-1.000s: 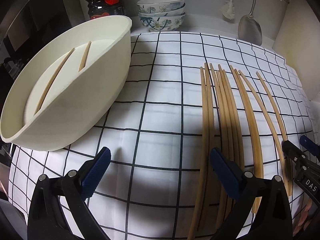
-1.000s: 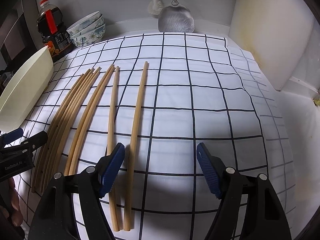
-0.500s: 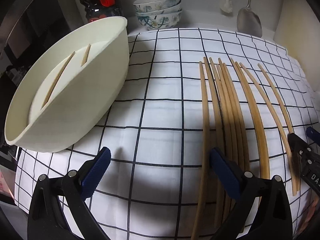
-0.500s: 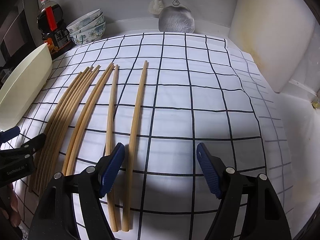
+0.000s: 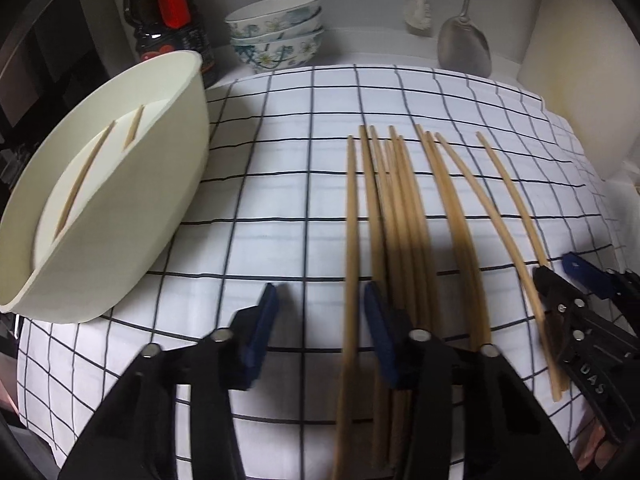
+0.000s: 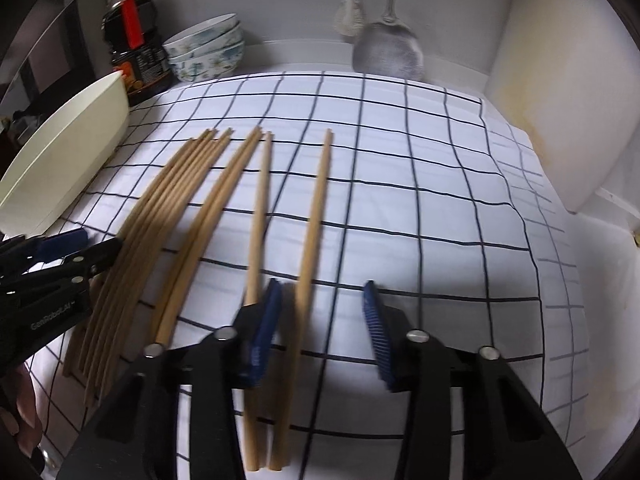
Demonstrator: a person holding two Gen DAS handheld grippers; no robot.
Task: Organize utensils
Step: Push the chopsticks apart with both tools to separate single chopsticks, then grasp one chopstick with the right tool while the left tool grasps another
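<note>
Over the checked cloth [image 5: 280, 200], the left gripper [image 5: 316, 328] hung with its blue pads narrowed but still apart, the jaws having just been closing; the leftmost chopstick [image 5: 351, 216] ran between them, and neither pad visibly pressed on it. Right of that stick lay the main bundle of chopsticks [image 5: 396, 208], fanned lengthwise on the cloth. Farther right on the cloth, the right gripper [image 6: 320, 328] likewise had just been closing, its pads set at a narrow gap around the rightmost chopstick [image 6: 318, 200], the left pad close beside it, with no firm grip to be seen. A neighbouring chopstick [image 6: 260, 200] passed just outside that left pad. At the cloth's left edge stood the cream oval basin [image 5: 160, 208], tipped toward the camera, with two chopsticks [image 5: 96, 168] already inside. Beyond the cloth's far edge were a dark sauce bottle [image 5: 168, 28], stacked floral bowls [image 5: 276, 32], a hanging metal spatula [image 5: 464, 44] and a white brush [image 5: 418, 8].
</note>
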